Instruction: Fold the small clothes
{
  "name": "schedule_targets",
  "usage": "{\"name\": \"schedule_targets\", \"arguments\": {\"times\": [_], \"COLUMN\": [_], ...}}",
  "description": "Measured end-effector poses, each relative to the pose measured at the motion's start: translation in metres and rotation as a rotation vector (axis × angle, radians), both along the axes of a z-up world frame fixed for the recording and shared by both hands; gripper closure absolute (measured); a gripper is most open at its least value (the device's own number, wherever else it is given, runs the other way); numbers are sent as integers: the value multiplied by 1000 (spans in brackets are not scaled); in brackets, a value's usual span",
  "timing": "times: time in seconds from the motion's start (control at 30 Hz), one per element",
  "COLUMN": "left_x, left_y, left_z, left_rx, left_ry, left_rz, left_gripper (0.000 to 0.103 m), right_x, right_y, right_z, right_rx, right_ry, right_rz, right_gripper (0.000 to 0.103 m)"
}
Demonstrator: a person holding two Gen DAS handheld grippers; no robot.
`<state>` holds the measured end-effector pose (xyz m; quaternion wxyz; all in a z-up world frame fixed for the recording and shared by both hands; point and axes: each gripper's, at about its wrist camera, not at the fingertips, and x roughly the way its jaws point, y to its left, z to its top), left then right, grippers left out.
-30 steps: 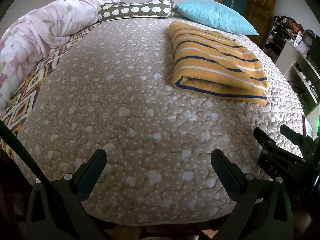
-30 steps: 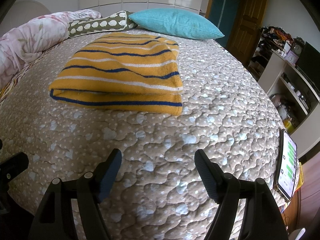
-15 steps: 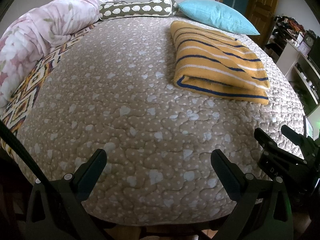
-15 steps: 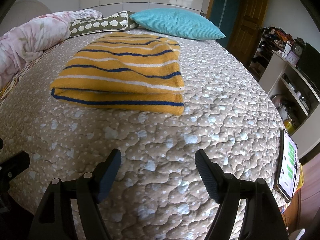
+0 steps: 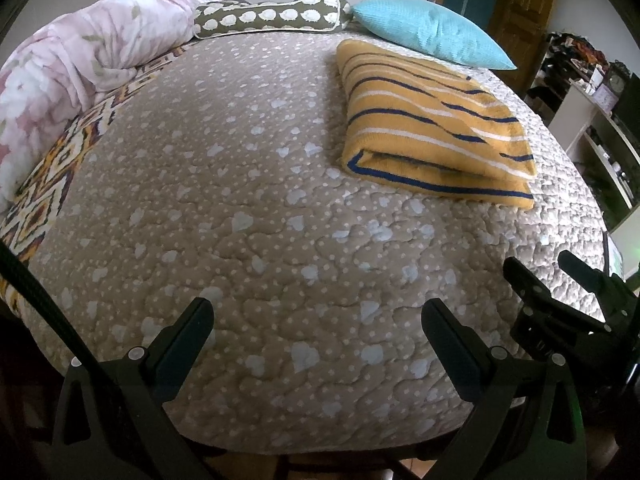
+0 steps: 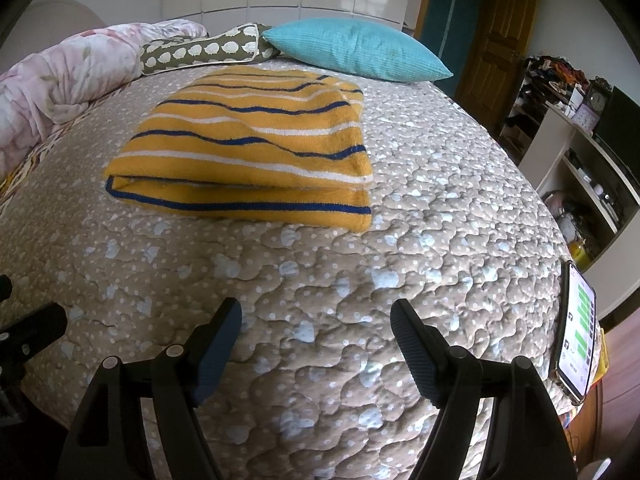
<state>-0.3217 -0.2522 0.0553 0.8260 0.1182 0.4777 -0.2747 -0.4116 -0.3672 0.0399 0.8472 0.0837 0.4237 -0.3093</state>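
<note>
A yellow garment with blue and white stripes (image 5: 432, 120) lies folded flat on the bed, right of centre in the left wrist view and upper middle in the right wrist view (image 6: 256, 148). My left gripper (image 5: 318, 320) is open and empty, low over the bed's near edge, well short of the garment. My right gripper (image 6: 316, 320) is open and empty, also at the near edge, with the garment ahead of it. The right gripper also shows at the right edge of the left wrist view (image 5: 560, 284).
The beige quilted bedspread (image 5: 240, 200) covers the bed. A pink floral duvet (image 5: 72, 64) lies along the left side. A patterned bolster (image 5: 272, 16) and a blue pillow (image 6: 352, 48) sit at the head. A phone (image 6: 576, 328) stands at the bed's right edge; shelves (image 6: 580, 152) beyond.
Both grippers have drifted slightly forward and lower, so the folded garment sits a little lower and nearer in both views. Both stayed open. The garment has not moved.
</note>
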Motion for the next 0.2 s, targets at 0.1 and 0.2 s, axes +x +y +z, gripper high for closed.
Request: {"name": "schedule_targets", "arguments": {"times": [0.1,0.2], "left_x": [0,2], "left_y": [-4,-7], "left_z": [1,-1], "left_rx": [-13,-19], "left_ry": [-2,18], "left_rz": [-18,-25], "left_gripper": [0,0], "right_x": [0,1], "right_y": [-1,-1], "right_z": [0,-2], "right_rx": [6,8], "right_ry": [-4,-3], "right_rz": [3,8], "right_gripper": [22,22]}}
